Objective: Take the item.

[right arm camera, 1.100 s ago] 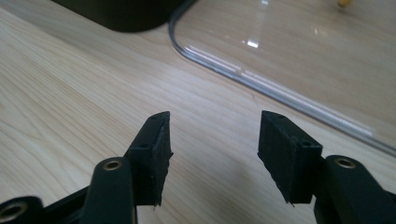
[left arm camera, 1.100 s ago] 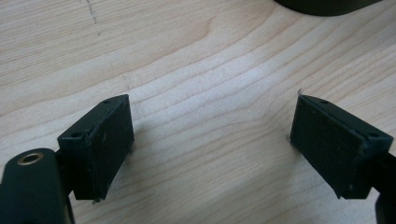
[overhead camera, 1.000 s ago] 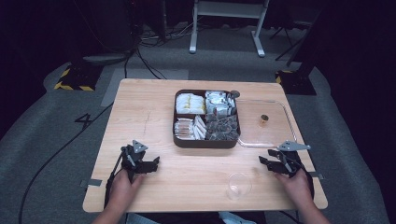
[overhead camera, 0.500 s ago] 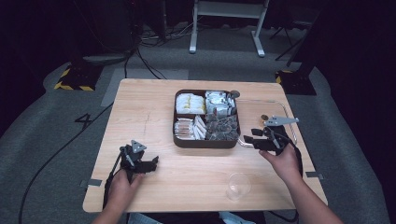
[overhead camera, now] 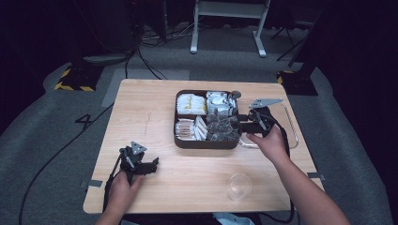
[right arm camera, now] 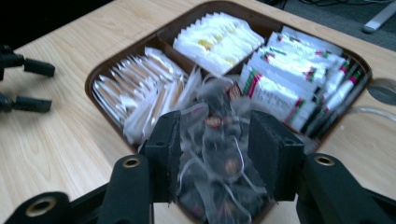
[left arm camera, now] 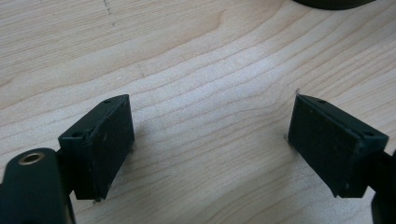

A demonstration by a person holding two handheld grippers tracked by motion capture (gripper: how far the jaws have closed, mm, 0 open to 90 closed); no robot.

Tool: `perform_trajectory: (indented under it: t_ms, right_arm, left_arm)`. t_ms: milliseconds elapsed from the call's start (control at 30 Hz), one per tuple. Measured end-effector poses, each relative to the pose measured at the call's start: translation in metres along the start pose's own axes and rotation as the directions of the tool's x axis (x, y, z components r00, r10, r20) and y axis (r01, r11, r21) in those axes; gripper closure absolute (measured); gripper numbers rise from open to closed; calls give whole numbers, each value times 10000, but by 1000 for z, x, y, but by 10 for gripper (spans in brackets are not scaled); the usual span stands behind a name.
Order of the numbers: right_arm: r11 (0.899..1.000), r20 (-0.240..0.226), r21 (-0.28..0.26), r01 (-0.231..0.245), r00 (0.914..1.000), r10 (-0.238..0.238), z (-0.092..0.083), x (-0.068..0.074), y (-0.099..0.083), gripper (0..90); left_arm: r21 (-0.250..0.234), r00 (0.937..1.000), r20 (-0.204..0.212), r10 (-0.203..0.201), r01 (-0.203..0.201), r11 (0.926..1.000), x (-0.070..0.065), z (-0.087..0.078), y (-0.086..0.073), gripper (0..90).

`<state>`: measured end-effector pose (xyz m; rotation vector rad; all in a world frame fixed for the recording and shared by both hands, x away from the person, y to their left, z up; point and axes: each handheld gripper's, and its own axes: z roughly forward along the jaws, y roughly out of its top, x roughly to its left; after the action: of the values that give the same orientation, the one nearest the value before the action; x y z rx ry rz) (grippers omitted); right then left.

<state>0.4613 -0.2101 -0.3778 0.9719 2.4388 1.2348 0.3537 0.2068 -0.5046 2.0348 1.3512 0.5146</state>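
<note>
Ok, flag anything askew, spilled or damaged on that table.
Nothing stands out. The tray sits square with its sachets sorted by compartment, the clear cup stands upright, and the right gripper is closing around mesh tea bags.

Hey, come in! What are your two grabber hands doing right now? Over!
Right gripper over the tray, jaws just been closing around clear tea bags, grip not sure. Left gripper open, resting on table. Plastic cup waits nearby. Nothing blocking.

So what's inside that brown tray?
The brown tray has four compartments: yellow-white sachets, red-green packets, pale sticks and mesh tea bags. The tray's bottom is covered.
</note>
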Motion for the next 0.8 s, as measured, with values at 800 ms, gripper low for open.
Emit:
perform_trajectory:
  t_ms: [800]
  right_arm:
    - [9983, -130, 550, 216, 9997, -209, 81, -11, 77, 598]
  left_arm:
    - [14, 10000, -53, -20, 20, 10000, 2, 6, 7, 145]
